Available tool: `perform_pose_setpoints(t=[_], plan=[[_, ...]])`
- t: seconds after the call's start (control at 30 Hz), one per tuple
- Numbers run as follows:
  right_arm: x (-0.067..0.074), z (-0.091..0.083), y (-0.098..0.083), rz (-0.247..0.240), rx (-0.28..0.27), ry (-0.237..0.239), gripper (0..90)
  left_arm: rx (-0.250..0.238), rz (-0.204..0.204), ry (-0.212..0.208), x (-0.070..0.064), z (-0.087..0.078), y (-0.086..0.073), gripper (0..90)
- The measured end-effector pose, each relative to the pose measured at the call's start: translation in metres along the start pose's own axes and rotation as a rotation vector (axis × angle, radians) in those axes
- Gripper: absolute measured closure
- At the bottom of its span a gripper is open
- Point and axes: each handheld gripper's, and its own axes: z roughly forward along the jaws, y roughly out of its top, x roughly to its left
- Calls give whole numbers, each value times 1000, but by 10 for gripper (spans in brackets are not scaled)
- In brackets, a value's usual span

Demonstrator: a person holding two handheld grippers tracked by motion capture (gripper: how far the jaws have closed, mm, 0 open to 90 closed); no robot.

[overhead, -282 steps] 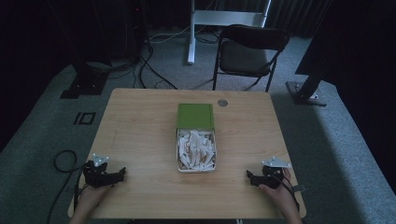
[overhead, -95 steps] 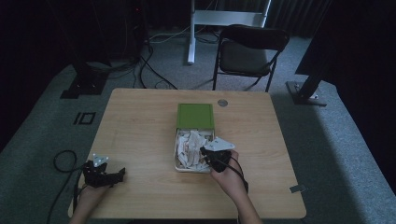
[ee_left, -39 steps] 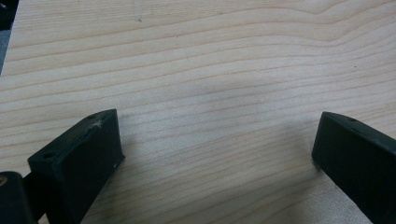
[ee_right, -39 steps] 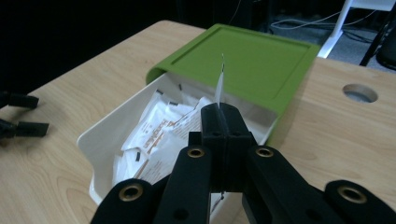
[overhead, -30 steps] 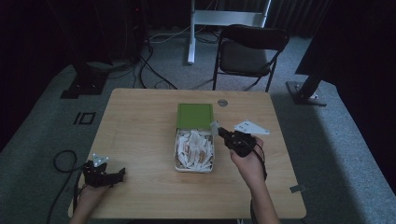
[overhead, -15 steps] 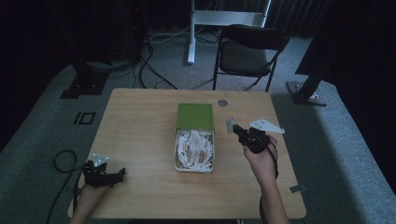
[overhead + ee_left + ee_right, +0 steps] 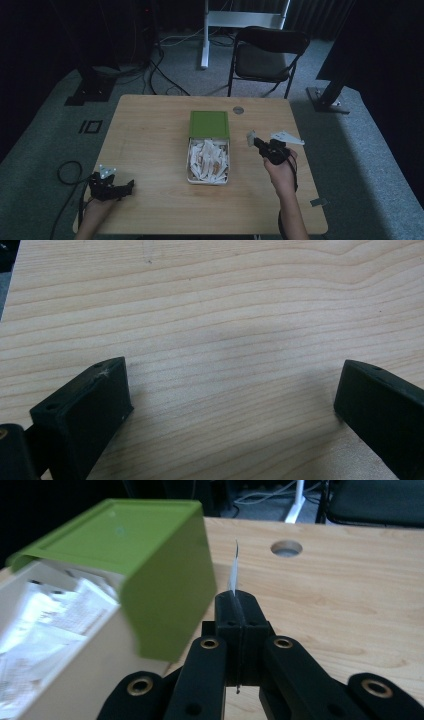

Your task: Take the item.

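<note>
A white box (image 7: pixel 190 170) of several white paper packets (image 7: pixel 207 159) lies mid-table, its green lid (image 7: pixel 209 123) slid to the far end. My right gripper (image 7: pixel 255 142) is held to the right of the box, shut on one thin white packet (image 7: pixel 250 138). In the right gripper view the packet (image 7: pixel 233 573) stands edge-on between the closed jaws of my right gripper (image 7: pixel 238 605), beside the green lid (image 7: pixel 150 565). My left gripper (image 7: pixel 125 188) rests at the table's near left corner, open. Its jaws stand wide over bare wood in the left gripper view (image 7: pixel 227 395).
The wooden table (image 7: pixel 150 130) has a round cable hole (image 7: pixel 238 110) behind the box. A black folding chair (image 7: pixel 267 55) and a white stand (image 7: pixel 240 19) are beyond the far edge. Cables lie on the grey carpet at the left.
My right gripper went from the near right corner to the box, took a packet and carried it right, off the box. The left gripper stayed put.
</note>
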Motion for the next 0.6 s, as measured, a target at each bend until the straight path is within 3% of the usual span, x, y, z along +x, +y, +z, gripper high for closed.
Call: perform_pose_setpoints(t=[0.6], plan=[[-28,59,-20,78,79,-17,900,0,0,0,0,0,0,24]])
